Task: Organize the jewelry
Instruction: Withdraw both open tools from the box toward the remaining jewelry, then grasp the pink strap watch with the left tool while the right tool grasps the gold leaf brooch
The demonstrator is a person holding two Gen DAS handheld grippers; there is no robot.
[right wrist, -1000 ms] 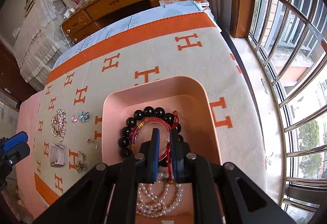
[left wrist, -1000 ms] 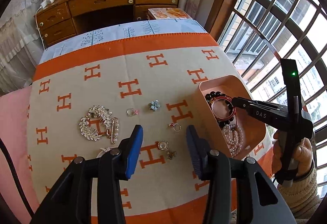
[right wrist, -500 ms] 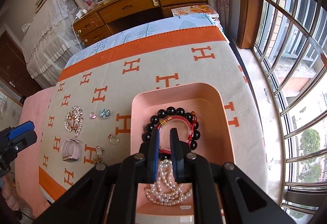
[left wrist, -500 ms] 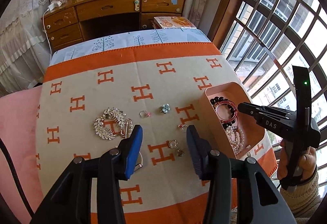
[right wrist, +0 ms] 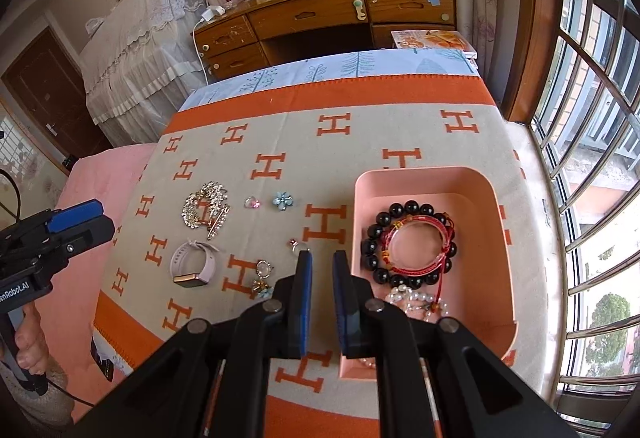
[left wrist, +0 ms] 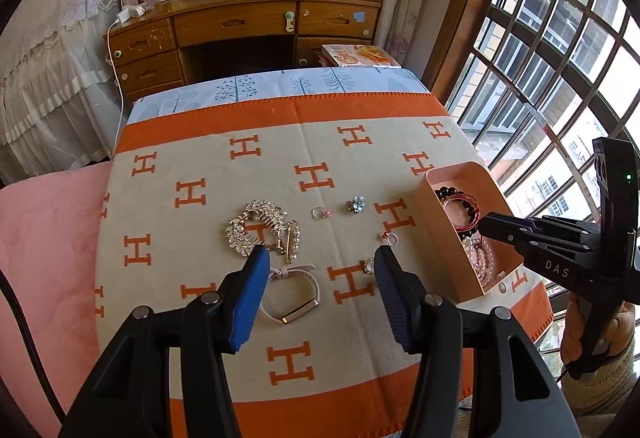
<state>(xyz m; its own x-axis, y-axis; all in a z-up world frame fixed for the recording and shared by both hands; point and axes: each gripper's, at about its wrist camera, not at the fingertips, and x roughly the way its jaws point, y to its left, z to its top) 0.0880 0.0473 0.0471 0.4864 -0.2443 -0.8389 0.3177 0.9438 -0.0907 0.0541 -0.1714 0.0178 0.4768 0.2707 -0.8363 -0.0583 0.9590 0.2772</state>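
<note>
A pink tray (right wrist: 505, 238) (left wrist: 429, 216) on the blanket's right side holds a black bead bracelet (right wrist: 410, 207), a red string bracelet (right wrist: 420, 270) and pearls (left wrist: 482, 258). Loose on the blanket lie a rhinestone brooch (left wrist: 250, 226) (right wrist: 202, 204), a pink smart band (left wrist: 294, 294) (right wrist: 194, 266), two rings (left wrist: 320, 213) (left wrist: 390, 237), a blue flower piece (left wrist: 356, 204) (right wrist: 282, 200) and a pendant (right wrist: 264, 270). My left gripper (left wrist: 320, 262) is open and empty above the band. My right gripper (right wrist: 322, 258) hangs nearly shut and empty over the tray's left edge.
The orange and beige H-pattern blanket (left wrist: 280, 166) covers the table. A pink cushion (left wrist: 44, 238) lies at the left. A wooden desk (left wrist: 240, 22) and a book (left wrist: 360, 56) stand beyond the far edge. Barred windows (left wrist: 560, 58) run along the right.
Both grippers have pulled back and up from the table. The right gripper has moved left off the bracelets to the tray's edge. The smart band has come into view under the left gripper.
</note>
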